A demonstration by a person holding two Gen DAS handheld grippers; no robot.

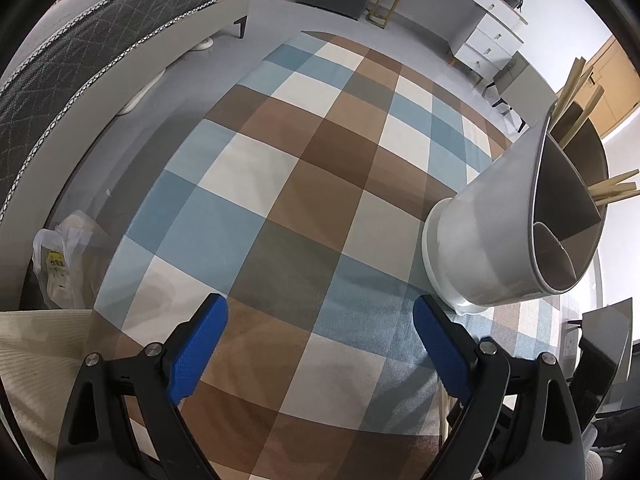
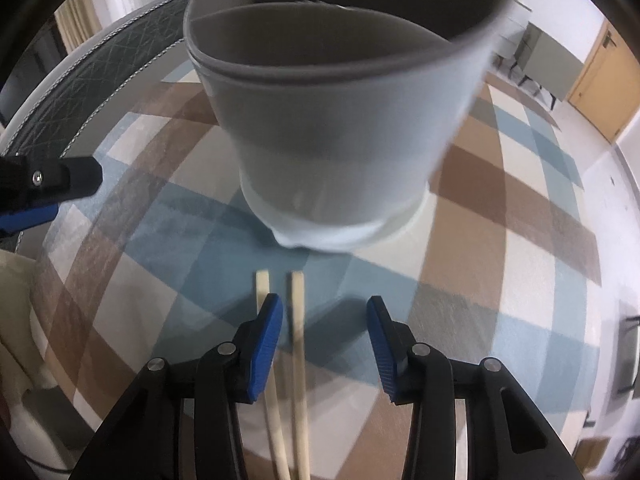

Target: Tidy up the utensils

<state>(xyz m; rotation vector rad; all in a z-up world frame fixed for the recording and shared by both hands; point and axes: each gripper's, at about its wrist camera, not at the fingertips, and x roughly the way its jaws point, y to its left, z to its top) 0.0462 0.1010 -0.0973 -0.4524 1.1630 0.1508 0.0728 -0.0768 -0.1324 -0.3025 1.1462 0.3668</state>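
A white utensil holder (image 1: 480, 232) with a grey inner divider stands on the checkered tablecloth (image 1: 320, 140), with several wooden chopsticks (image 1: 612, 190) sticking out of it. My left gripper (image 1: 320, 304) hovers open over bare cloth, left of the holder. In the right wrist view the holder (image 2: 332, 140) looms just ahead. Two wooden chopsticks (image 2: 297, 320) lie on the cloth under my right gripper (image 2: 324, 302). One runs between the jaws close to the left pad; the other passes behind that finger. The pads stand apart and do not press on either. One left gripper finger (image 2: 60, 180) shows at the left edge.
A grey quilted mattress (image 1: 80, 60) borders the table on the left, with a plastic bag (image 1: 60, 256) on the floor beside it. A white desk with drawers (image 1: 488, 36) stands at the back. A wooden door (image 2: 600, 80) is at the far right.
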